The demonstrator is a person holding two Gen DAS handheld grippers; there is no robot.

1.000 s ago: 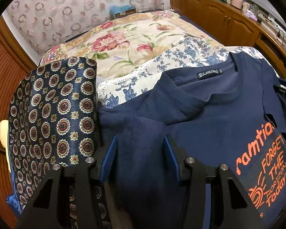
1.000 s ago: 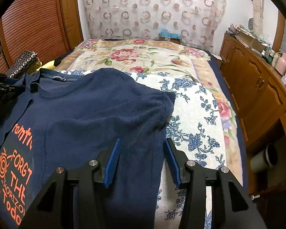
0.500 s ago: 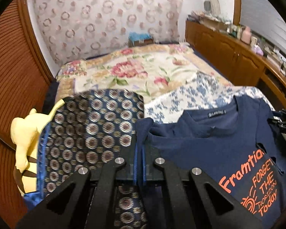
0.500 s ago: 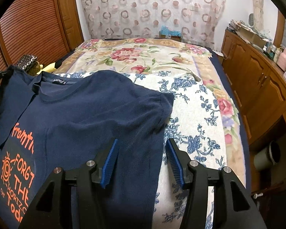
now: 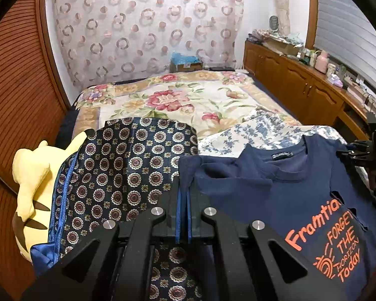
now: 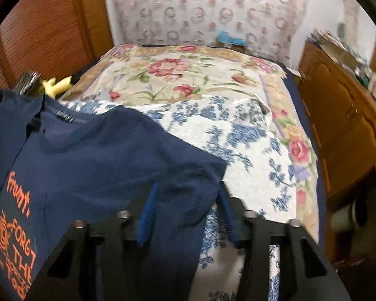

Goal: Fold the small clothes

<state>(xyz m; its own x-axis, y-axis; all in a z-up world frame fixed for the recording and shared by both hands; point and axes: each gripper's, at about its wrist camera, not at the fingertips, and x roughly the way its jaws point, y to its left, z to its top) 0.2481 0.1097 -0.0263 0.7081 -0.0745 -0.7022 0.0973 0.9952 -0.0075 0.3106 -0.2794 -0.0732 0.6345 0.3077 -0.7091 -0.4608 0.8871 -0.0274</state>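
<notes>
Navy tee (image 5: 283,195) lies on the bed (image 5: 188,100), near end. Left gripper (image 5: 183,200) has its jaws clamped on the tee's left sleeve. Right gripper (image 6: 185,200) jaws have just been closing around the right sleeve, can't tell if they're pinching yet.

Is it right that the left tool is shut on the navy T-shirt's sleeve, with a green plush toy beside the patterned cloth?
Not quite: the plush toy is yellow, as the left wrist view shows. The rest holds: the left tool is shut on the navy T-shirt sleeve, and the toy lies beside the patterned cloth.
</notes>
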